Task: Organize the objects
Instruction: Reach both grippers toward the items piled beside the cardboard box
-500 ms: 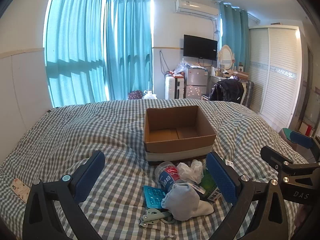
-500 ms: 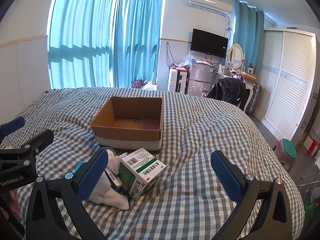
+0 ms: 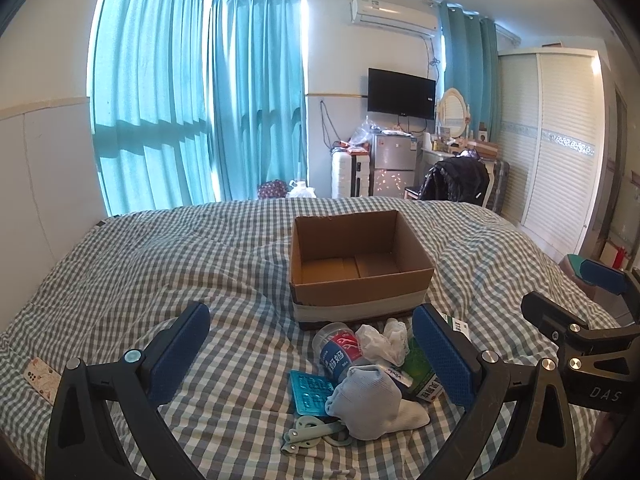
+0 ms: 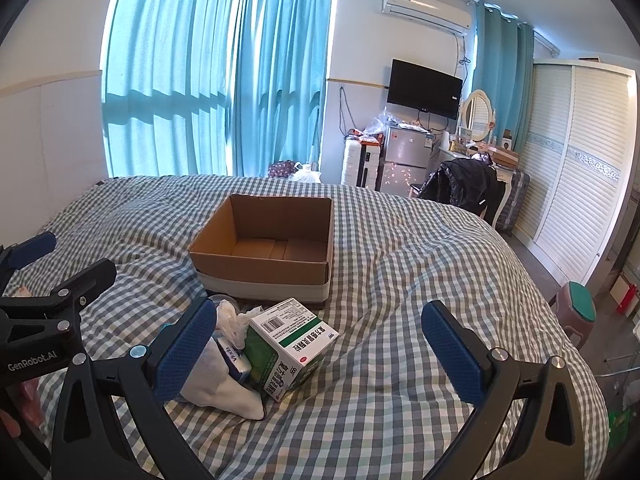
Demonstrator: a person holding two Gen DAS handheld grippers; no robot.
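Note:
An empty open cardboard box (image 3: 360, 276) (image 4: 264, 248) stands on the checked bed. In front of it lies a small pile: a plastic bottle with a blue and red label (image 3: 340, 354), crumpled white paper (image 3: 380, 340), a pale rolled sock (image 3: 370, 402) (image 4: 212, 384), a teal blister pack (image 3: 312, 392), a pale green clip (image 3: 308, 434) and a green and white medicine carton (image 4: 290, 348). My left gripper (image 3: 316, 360) is open above the pile. My right gripper (image 4: 320, 352) is open, with the carton between its fingers, apart from both.
A patterned phone case (image 3: 40, 376) lies at the bed's left edge. A wardrobe (image 4: 580, 168) stands on the right. A fridge (image 4: 404, 164), a chair with a black jacket (image 4: 464, 188) and a stool (image 4: 580, 312) stand beyond the bed.

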